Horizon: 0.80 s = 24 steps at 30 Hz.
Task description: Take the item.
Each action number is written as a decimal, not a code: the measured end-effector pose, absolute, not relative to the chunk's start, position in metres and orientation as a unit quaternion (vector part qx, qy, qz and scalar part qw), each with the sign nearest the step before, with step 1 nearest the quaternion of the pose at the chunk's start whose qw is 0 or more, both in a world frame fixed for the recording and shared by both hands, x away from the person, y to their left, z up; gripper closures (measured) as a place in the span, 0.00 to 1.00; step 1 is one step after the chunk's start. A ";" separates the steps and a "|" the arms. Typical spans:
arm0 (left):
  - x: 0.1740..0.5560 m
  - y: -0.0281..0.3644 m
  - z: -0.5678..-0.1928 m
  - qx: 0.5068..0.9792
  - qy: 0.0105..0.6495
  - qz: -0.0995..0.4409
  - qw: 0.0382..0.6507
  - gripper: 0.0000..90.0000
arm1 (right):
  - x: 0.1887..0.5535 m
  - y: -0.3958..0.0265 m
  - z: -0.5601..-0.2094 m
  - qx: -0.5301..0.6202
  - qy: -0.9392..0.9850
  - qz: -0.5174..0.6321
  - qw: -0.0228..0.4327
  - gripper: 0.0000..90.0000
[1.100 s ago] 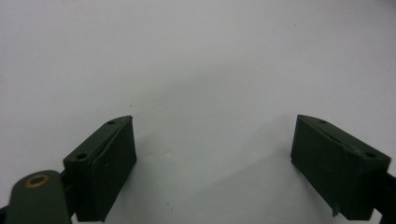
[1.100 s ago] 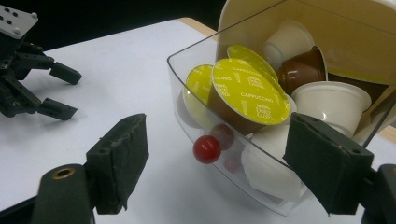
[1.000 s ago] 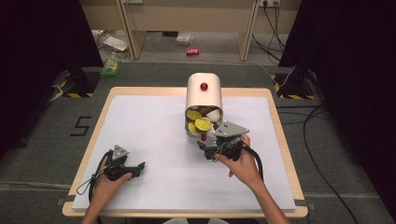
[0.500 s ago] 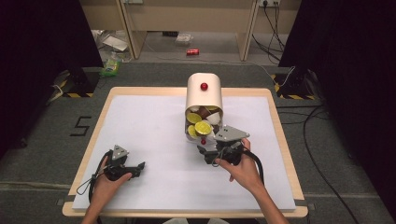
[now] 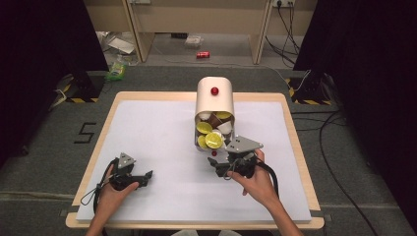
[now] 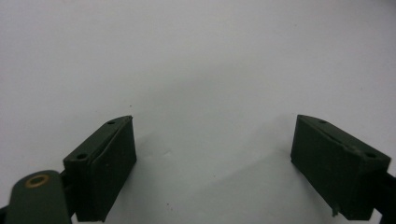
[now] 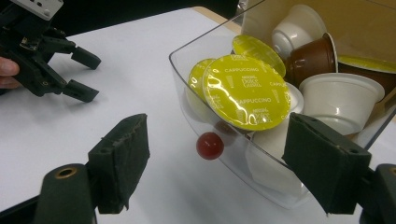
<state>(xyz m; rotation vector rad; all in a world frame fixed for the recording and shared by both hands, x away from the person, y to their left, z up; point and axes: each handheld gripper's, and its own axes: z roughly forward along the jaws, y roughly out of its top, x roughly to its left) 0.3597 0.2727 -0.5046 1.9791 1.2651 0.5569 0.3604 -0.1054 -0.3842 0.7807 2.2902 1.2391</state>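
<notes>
**Drawer of capsule dispenser – opening stage, status report**

The right tool stands directly in front of the clear drawer of the cream capsule dispenser, jaws apart. Over the last half second the jaws have been closing a little, with the red knob of the drawer lying between them but not touched – in the right gripper view a clear gap remains on either side of the knob. No grip is established.

Condition of the drawer: it projects from the dispenser body toward the right tool and is loaded with capsules – a yellow-lidded capsule labelled cappuccino sits just beyond the knob, with white and brown capsules further back and to the far side. All capsules seen are inside the drawer; none lies on the counter.

The left tool rests low over the white counter surface, well apart from the dispenser, jaws wide apart and empty.

Assessment: the approach to the knob appears complete. Remaining, as judged from the present layout – closing the jaws onto the knob, then moving the drawer. Whether the drawer is to be pulled further out or pushed home cannot be told.
</notes>
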 end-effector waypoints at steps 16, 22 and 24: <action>0.360 0.273 -0.505 0.766 0.490 0.215 0.356 0.15 | 0.367 -0.104 -0.370 0.300 0.802 0.474 0.205 0.26; 0.360 0.273 -0.505 0.766 0.490 0.216 0.356 0.15 | 0.373 -0.096 -0.366 0.305 0.798 0.477 0.208 0.26; 0.360 0.273 -0.505 0.766 0.490 0.216 0.356 0.15 | 0.374 -0.095 -0.365 0.306 0.798 0.475 0.208 0.26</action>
